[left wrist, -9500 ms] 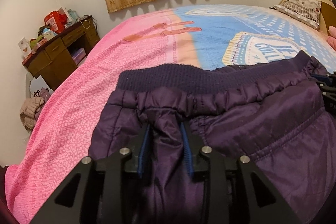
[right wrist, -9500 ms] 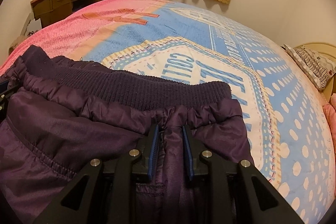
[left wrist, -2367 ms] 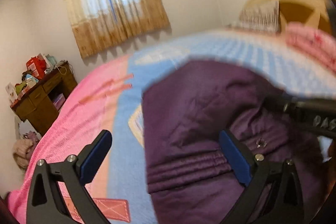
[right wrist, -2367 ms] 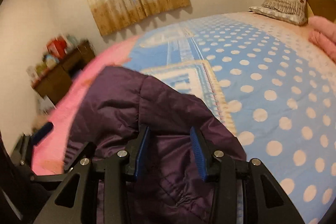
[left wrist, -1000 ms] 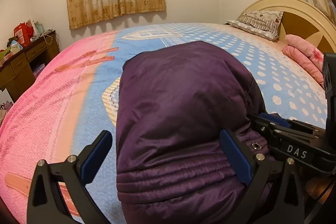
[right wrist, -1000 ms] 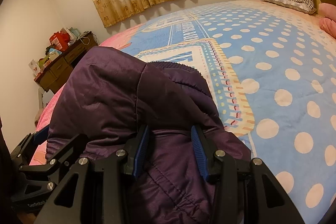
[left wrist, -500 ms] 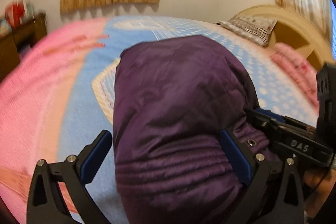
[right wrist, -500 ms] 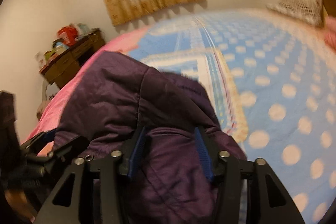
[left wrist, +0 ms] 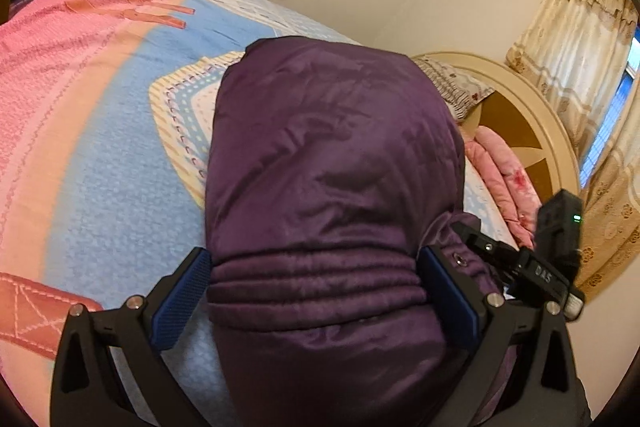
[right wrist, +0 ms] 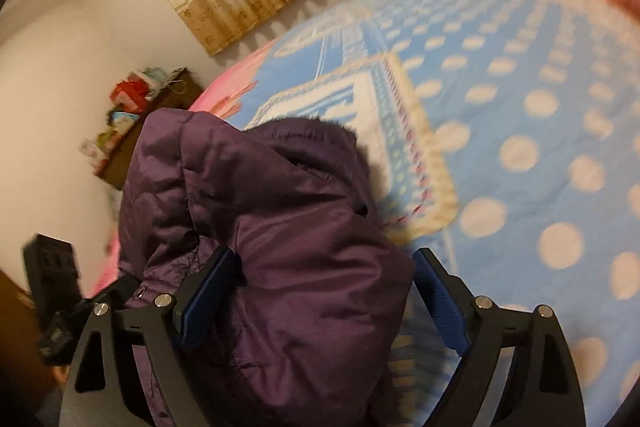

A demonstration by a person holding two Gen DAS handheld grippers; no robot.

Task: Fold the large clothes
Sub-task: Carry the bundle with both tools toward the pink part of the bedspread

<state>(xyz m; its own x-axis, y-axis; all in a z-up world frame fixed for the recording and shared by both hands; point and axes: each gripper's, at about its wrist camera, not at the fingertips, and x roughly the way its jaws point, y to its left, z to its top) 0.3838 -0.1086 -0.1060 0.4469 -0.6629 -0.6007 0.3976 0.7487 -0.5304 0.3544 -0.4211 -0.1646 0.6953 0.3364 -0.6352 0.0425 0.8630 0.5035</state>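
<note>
A purple padded garment (left wrist: 332, 167) lies folded into a thick bundle on the bed, its stitched cuff end nearest me. My left gripper (left wrist: 314, 293) stands open and wide, the bundle filling the gap between its blue pads (left wrist: 182, 297). In the right wrist view the same garment (right wrist: 280, 207) bulges up between the jaws of my right gripper (right wrist: 324, 301). Those jaws are opening: the left pad (right wrist: 208, 299) still touches the cloth and the right pad stands clear of it. The right tool's black body (left wrist: 536, 271) shows at the bundle's right side.
The bed blanket (left wrist: 100, 147) is pink on the left and blue with pale dots (right wrist: 520, 107) on the right. A curved headboard (left wrist: 520, 115), a pillow (left wrist: 460, 87) and a pink quilt (left wrist: 500, 167) lie beyond. A cluttered wooden desk (right wrist: 132, 131) stands by the wall.
The right gripper's jaws have spread from a narrow hold on the garment's fold to wide apart. Both views have swung and rolled. The left jaws stayed wide.
</note>
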